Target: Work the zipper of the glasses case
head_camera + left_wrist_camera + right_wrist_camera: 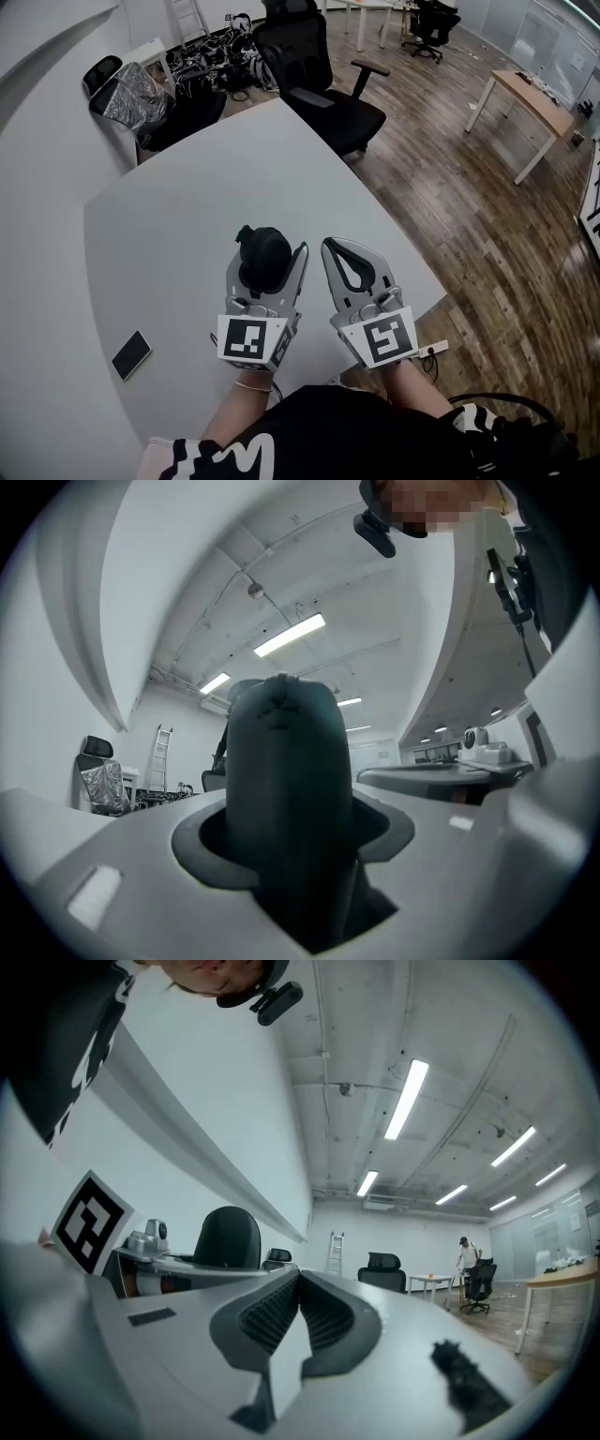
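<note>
My left gripper (268,249) is shut on the black glasses case (263,253), holding it upright just above the white table (169,225). In the left gripper view the dark case (286,771) fills the gap between the jaws and stands up past them; no zipper pull shows. Close to its right, my right gripper (331,246) is shut with nothing in it. In the right gripper view its ribbed pads (272,1312) meet at the tips (298,1274), and the case's rounded top (230,1237) shows to the left.
A black phone (131,354) lies on the table at the near left. A black office chair (319,89) stands past the table's far corner, and a foil-covered chair (131,94) sits by the wall. The table's right edge (403,248) drops to a wooden floor.
</note>
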Available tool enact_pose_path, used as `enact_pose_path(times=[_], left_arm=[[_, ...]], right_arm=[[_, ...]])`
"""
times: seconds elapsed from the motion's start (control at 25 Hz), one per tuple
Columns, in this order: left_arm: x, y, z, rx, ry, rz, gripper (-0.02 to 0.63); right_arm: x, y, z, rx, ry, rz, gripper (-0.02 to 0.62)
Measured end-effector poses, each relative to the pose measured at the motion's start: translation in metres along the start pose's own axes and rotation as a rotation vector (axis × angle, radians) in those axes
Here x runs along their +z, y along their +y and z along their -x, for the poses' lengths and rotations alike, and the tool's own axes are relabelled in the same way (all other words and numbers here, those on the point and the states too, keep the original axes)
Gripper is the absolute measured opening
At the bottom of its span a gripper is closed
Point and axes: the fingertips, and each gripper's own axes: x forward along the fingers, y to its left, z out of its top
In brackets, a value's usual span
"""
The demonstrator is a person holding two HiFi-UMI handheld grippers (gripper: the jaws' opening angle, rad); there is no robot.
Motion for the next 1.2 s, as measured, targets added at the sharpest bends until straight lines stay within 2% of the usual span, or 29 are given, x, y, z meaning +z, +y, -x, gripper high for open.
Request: enact_pose_path(times=[0.6,0.92,1.2], left_arm=[[0.0092,-0.0047,0.0017,-0.007,-0.020,0.005,0.268],[0.0009,-0.0065,0.0047,-0.006,0.020,0.015,0.268],[0.0032,-0.0044,0.0065,-0.006,-0.009,0.016,0.268]], right_arm=[[0.0051,0.0013,0.0004,-0.025,0.003,0.008,0.006],[0.0046,0.0015,0.0019,-0.025,0.007,-0.011,0.006],[0.0069,0.0033,0.0036,-0.028,0.002,-0.008,0.006]])
